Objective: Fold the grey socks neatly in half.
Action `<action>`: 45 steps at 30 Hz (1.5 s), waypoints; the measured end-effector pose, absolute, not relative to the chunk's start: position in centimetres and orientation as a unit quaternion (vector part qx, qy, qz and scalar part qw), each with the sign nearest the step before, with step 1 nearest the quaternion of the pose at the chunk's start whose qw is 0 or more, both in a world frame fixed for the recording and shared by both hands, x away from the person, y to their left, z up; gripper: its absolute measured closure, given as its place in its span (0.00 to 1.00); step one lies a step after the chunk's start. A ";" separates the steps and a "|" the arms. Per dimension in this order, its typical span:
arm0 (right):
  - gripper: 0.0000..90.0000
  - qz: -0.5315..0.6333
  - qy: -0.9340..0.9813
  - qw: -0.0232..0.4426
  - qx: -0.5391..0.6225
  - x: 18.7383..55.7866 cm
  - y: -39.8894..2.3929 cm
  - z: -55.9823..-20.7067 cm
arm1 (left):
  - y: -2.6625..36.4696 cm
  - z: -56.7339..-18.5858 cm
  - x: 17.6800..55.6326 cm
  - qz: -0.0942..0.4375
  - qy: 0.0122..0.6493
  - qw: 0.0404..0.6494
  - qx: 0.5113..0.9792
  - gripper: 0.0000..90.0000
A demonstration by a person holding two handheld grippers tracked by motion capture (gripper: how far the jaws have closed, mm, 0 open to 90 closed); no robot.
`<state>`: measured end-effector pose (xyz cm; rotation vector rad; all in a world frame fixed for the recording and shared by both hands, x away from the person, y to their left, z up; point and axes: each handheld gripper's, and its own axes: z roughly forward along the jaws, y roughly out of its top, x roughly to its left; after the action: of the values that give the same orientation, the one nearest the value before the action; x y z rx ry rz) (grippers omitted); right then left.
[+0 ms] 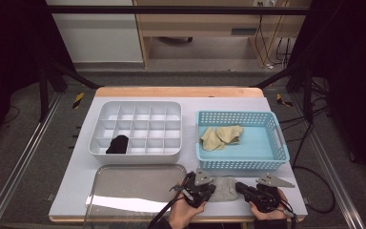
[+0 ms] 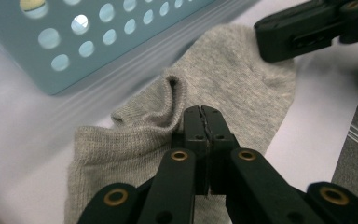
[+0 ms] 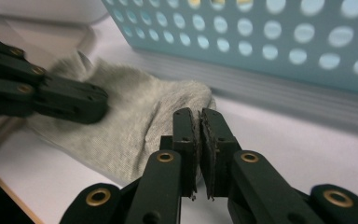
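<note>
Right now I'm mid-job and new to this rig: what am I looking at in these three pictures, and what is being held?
No robot arm here: a person holds a two-jaw tool in each hand. The high view looks down on the white table. The other two come from cameras riding on each tool, looking along its black jaws.

On the table: a white divider tray with a black sock in one compartment, a blue basket holding yellow socks, a metal tray, and a grey sock at the near edge.

The left gripper is shut on the grey sock beside its cuff. The right gripper has its jaws nearly together at the sock's other end; whether they pinch fabric I cannot tell.
</note>
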<state>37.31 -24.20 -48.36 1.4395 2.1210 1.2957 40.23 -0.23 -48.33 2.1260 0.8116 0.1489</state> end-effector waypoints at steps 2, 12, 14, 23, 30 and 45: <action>0.95 0.462 0.728 0.134 0.489 37.2 -24.2 -47.8 | -0.2 -48.3 40.3 0.059 0.324 0.417 0.847 0.99; 0.95 0.511 0.728 0.107 0.444 36.6 -22.8 -46.0 | -0.1 -48.3 40.4 0.050 0.329 0.418 0.845 0.99; 0.95 0.511 0.732 0.105 0.438 36.6 -22.5 -45.9 | -0.1 -48.3 40.4 0.050 0.329 0.418 0.845 0.99; 0.95 0.508 0.745 0.102 0.420 36.7 -21.6 -45.8 | 2.3 -46.0 39.9 0.066 0.331 0.433 0.836 0.98; 0.95 0.505 0.750 0.100 0.414 36.9 -21.1 -45.5 | 6.0 -45.3 40.0 0.094 0.358 0.408 0.835 0.95; 0.95 0.493 0.782 0.089 0.371 37.5 -17.3 -45.5 | 6.0 -47.3 40.1 0.068 0.354 0.399 0.843 0.99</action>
<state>37.51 -17.34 -45.49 1.1028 2.3284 1.4661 40.12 6.02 -47.29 2.1344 0.8948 0.1713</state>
